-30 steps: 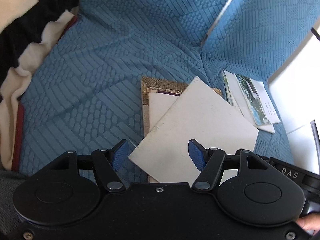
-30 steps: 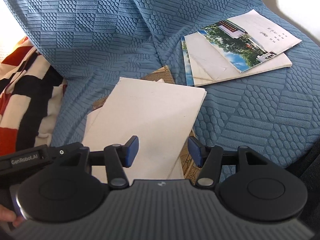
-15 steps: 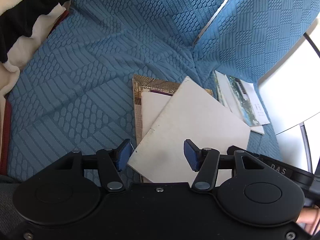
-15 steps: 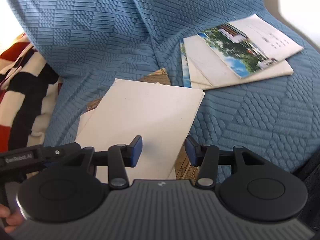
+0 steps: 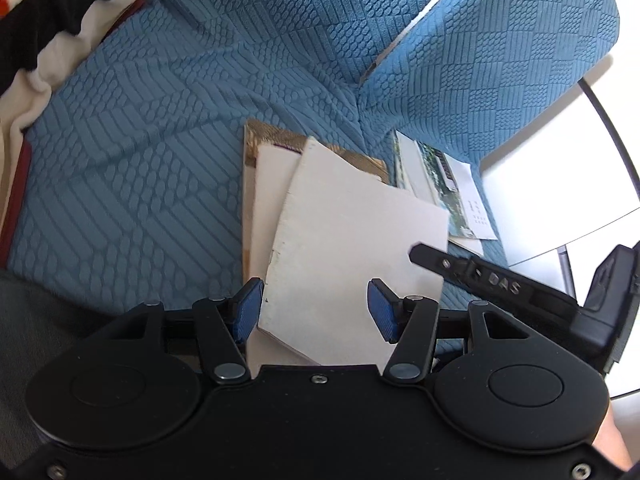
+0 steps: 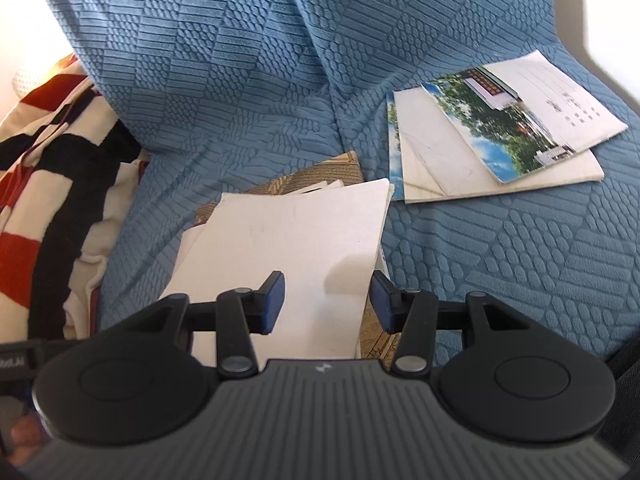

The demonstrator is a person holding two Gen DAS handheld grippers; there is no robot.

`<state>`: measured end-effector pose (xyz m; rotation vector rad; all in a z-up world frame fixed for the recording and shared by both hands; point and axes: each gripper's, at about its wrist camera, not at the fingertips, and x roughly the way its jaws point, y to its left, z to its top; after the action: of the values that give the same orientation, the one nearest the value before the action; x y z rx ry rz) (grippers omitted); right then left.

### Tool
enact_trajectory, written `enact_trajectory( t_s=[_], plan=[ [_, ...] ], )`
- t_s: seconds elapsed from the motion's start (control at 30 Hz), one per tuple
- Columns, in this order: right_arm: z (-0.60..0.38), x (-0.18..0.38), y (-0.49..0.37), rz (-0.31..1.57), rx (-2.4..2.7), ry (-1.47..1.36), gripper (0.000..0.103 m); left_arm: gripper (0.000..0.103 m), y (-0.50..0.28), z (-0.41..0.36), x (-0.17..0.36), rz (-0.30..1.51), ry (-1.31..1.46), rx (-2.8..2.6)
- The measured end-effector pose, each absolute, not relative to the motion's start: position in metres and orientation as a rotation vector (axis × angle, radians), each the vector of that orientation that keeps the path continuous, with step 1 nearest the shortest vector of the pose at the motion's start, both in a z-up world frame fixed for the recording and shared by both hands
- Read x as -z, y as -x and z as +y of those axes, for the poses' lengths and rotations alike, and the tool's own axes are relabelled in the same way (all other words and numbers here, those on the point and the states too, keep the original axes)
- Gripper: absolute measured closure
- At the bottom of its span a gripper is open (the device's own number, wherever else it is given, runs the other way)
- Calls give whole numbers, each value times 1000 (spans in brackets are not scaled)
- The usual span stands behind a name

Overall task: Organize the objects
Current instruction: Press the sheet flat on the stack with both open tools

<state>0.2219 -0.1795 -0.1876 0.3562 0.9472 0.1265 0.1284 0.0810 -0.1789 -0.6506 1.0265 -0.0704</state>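
Note:
A white booklet (image 5: 352,248) lies on top of a cream booklet (image 5: 272,184) and a gold-patterned book (image 5: 280,136) on the blue sofa seat. My left gripper (image 5: 316,310) is open, its blue pads either side of the white booklet's near edge. My right gripper (image 6: 326,298) is open over the same booklet (image 6: 296,236), its right pad by the booklet's right edge. A second pile with a photo brochure (image 6: 516,136) on a white envelope (image 6: 436,168) lies to the right; it also shows in the left wrist view (image 5: 448,192).
The sofa's blue textured back cushions (image 6: 280,60) rise behind the piles. A red, black and cream striped blanket (image 6: 44,152) lies at the left end of the seat. A white round table edge (image 5: 560,184) stands beside the sofa at right.
The white booklet has turned so its long edges run more in line with the books under it. Both grippers have moved closer to it, and the right gripper's arm now shows in the left view.

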Motion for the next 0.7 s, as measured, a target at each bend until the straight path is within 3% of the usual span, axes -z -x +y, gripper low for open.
enact_trajectory(
  t_s=[0.7],
  plan=[
    [-164,183,-224,916,-203,-285,53,49,-98,79,184,1067,711,40]
  ],
)
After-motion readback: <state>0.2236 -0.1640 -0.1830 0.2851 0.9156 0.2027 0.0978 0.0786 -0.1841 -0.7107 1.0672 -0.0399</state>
